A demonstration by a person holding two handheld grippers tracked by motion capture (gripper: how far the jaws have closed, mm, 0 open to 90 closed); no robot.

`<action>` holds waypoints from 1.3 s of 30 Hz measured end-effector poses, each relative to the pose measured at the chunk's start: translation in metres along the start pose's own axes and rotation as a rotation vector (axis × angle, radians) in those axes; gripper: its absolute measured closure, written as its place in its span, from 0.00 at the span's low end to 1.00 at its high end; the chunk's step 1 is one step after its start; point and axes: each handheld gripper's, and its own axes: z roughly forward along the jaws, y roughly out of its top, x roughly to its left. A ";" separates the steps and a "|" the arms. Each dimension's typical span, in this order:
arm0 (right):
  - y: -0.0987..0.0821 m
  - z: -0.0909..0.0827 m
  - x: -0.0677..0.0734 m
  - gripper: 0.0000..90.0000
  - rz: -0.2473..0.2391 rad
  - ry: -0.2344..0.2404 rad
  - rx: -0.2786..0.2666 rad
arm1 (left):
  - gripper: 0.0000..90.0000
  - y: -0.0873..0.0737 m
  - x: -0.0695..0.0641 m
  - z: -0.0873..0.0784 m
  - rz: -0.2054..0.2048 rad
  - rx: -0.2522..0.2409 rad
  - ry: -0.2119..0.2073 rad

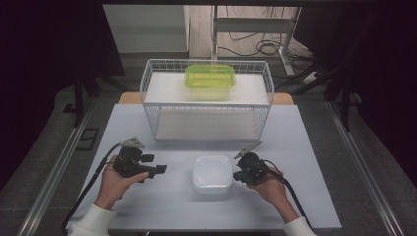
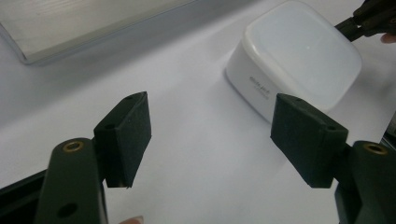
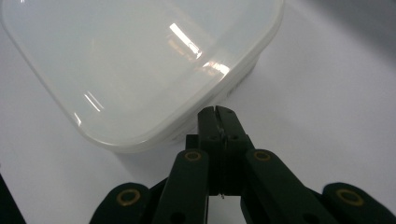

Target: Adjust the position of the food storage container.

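Right gripper view: the right gripper (image 3: 219,112) has its jaws pressed together with nothing between them, the tips just beside the near side wall of the white lidded container (image 3: 140,70), under its lid edge; contact cannot be confirmed. This view alone shows the glossy lid with light reflections and the stepped rim.

Left gripper view: the left gripper (image 2: 210,135) has its jaws spread wide and empty over bare bench (image 2: 187,186). The container (image 2: 299,60) lies ahead and to the right, well apart from the pads. This view alone shows small dark print on the container's side wall, and the tip of the right gripper (image 2: 355,25) at the container's far corner.

High view: the container (image 1: 212,173) sits on the bench (image 1: 147,206) near the front edge, between the two grippers; the left gripper (image 1: 157,169) stands off to its left, the right gripper (image 1: 238,175) close against its right side. Open bench surrounds the container on the front and left. Farther back stands a white wire rack (image 1: 206,101), apart from the container, with a green-lidded container (image 1: 210,77) on its top shelf. Beyond the bench lie cables on the floor.
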 end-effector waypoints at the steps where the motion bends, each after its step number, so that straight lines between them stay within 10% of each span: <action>1: 0.007 0.004 0.003 0.99 -0.011 0.003 0.000 | 0.32 0.000 0.001 0.000 -0.002 0.000 0.000; 18: 0.014 -0.007 0.002 0.99 0.022 -0.035 -0.093 | 0.31 -0.001 0.002 -0.002 -0.021 -0.021 -0.002; 28: -0.006 -0.036 -0.007 0.36 0.158 -0.070 -0.244 | 0.31 -0.001 -0.003 -0.005 -0.065 -0.089 0.006; 39: -0.011 -0.037 -0.011 0.26 0.233 0.015 -0.298 | 0.30 -0.001 -0.010 -0.001 -0.064 -0.090 0.001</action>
